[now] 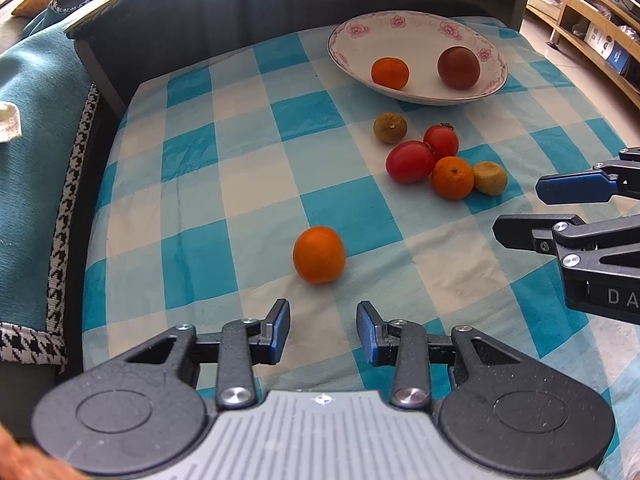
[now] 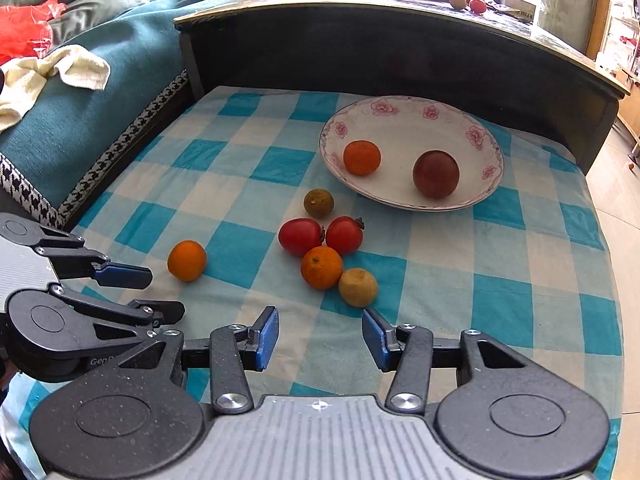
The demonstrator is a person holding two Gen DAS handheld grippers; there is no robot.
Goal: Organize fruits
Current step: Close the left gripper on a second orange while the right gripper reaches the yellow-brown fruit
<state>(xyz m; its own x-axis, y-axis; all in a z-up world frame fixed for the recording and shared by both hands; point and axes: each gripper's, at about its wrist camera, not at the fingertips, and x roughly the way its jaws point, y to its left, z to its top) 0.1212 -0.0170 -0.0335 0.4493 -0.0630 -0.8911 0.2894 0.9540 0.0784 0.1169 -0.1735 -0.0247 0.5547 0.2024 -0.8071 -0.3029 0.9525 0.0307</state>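
Note:
A white plate with pink flowers point(image 1: 416, 28) point(image 2: 404, 120) holds a small orange point(image 1: 390, 73) point(image 2: 361, 157) and a dark red fruit point(image 1: 458, 67) point(image 2: 435, 174). On the checked cloth lie two red tomatoes point(image 1: 409, 161) point(image 2: 301, 236), an orange point(image 1: 452, 177) point(image 2: 321, 267) and two yellow-brown fruits point(image 1: 390, 128) point(image 2: 358, 287). A lone orange point(image 1: 319, 255) point(image 2: 187, 260) lies just ahead of my open left gripper point(image 1: 323, 330). My right gripper point(image 2: 320, 338) is open and empty, short of the cluster.
A dark wooden board point(image 2: 360, 40) walls the back of the table. A teal sofa cover point(image 2: 100, 112) with a cream towel point(image 2: 52, 76) lies to the left. Wooden shelves point(image 1: 592, 20) stand at the far right. The cloth's right edge drops to the floor.

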